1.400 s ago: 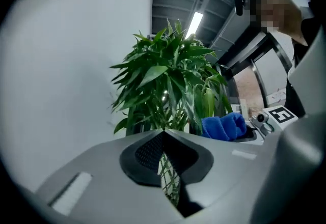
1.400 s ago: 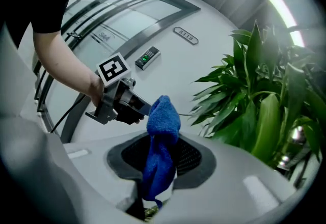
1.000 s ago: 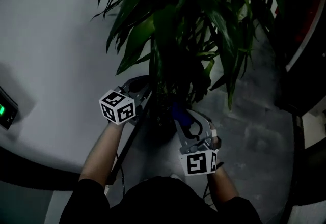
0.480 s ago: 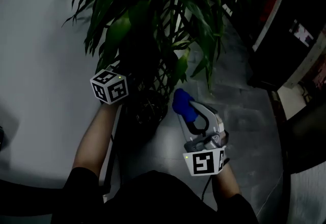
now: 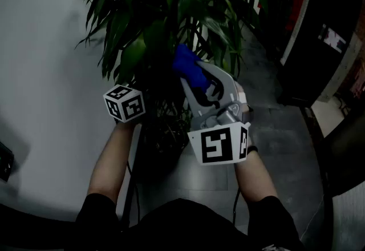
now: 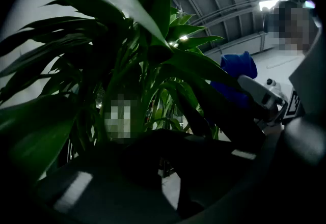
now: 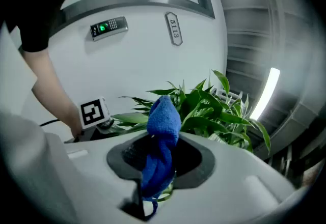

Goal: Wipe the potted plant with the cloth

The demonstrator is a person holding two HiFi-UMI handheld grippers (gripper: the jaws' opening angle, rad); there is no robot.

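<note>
Dim room. Pale wall (image 5: 40,44) fills the left of the head view, grey floor (image 5: 285,130) runs down the right centre, and a dark panel (image 5: 325,44) closes off the right edge.

Potted plant (image 5: 171,10): top centre of the head view, with long drooping green leaves. Its pot (image 5: 162,141) is only a dark shape beneath the foliage, centre frame, against the wall.

Two bare forearms rise from the bottom edge, one to each tool.

Right gripper (image 5: 197,81): centre frame, raised into the lower leaves, its marker cube (image 5: 219,144) facing the camera. The jaws are clamped on the cloth.

Left gripper (image 6: 183,187): centre-left in the head view, lower than the right one. Its marker cube (image 5: 124,103) is at the foliage edge and its front end is lost among the leaves. In the left gripper view the jaws look drawn together on a dark leaf (image 6: 186,197) at bottom centre, though the light there is poor.

Cloth (image 5: 185,61): blue and bunched, sticking up out of the right jaws and touching the leaves just above centre. In the right gripper view a short tail hangs below the pinch.

In the right gripper view a keypad (image 7: 108,26) with a green light is on the wall at upper left. A small number plate (image 7: 173,28) is beside it.
</note>
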